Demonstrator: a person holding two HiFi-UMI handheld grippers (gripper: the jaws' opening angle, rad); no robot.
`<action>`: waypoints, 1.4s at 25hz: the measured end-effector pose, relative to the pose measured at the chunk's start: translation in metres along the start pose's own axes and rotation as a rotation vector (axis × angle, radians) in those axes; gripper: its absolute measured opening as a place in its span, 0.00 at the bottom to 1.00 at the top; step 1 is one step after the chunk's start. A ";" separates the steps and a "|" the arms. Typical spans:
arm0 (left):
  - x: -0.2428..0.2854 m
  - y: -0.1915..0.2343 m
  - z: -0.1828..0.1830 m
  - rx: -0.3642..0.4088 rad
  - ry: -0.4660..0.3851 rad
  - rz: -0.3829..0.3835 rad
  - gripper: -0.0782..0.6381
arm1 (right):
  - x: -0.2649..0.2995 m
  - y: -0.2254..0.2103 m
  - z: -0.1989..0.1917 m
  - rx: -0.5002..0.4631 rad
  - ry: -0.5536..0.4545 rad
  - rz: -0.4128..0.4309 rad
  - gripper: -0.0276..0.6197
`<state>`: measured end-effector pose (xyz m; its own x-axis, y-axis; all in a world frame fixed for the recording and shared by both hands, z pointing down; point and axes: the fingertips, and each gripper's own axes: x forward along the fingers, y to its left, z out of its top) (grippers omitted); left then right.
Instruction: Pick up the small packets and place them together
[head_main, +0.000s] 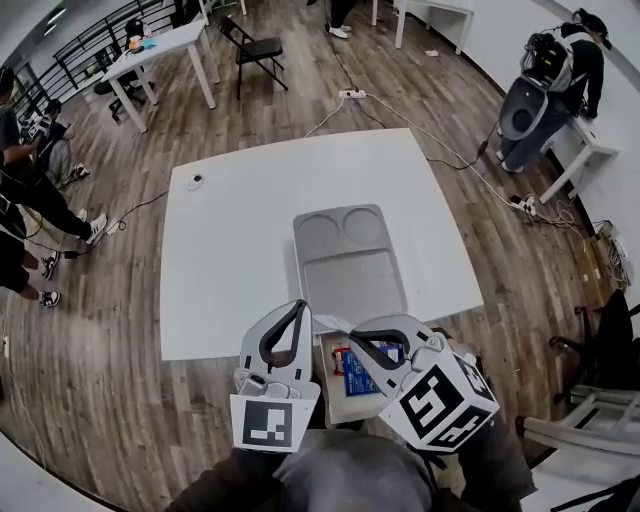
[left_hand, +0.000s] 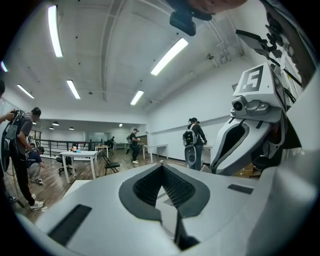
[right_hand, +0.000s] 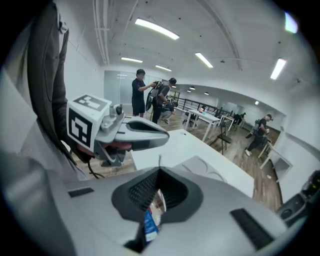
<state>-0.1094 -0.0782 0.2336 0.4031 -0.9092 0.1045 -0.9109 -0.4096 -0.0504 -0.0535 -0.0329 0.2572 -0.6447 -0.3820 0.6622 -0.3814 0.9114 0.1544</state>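
Holding: right gripper (right_hand: 159, 171) clamped shut on small packet (right_hand: 151, 217), blue-white, seen edge-on between pads, above white table (head_main: 230, 250). Left gripper (left_hand: 161, 166): jaws together at tips, nothing made out between them. Both grippers side by side over near table edge. Grey tray (head_main: 392, 262), two round wells plus one large rectangular well, at table centre. Blue-red wrapper (head_main: 356, 368) shows beside right jaws in head view; same packet or second one, cannot tell. People (head_main: 548, 75), desks (head_main: 160, 50) around room.
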 end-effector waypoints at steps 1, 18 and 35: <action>0.002 0.005 0.003 -0.003 -0.003 0.012 0.11 | 0.002 -0.005 0.007 0.011 -0.022 0.021 0.05; 0.070 0.070 0.005 0.014 -0.053 0.061 0.11 | 0.102 -0.103 -0.024 0.345 -0.018 0.172 0.05; 0.053 0.062 -0.005 -0.008 -0.039 0.061 0.11 | 0.072 -0.042 -0.012 0.145 -0.029 0.141 0.24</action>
<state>-0.1445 -0.1516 0.2410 0.3497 -0.9348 0.0622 -0.9345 -0.3528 -0.0480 -0.0766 -0.0968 0.3071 -0.7165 -0.2587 0.6479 -0.3762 0.9254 -0.0465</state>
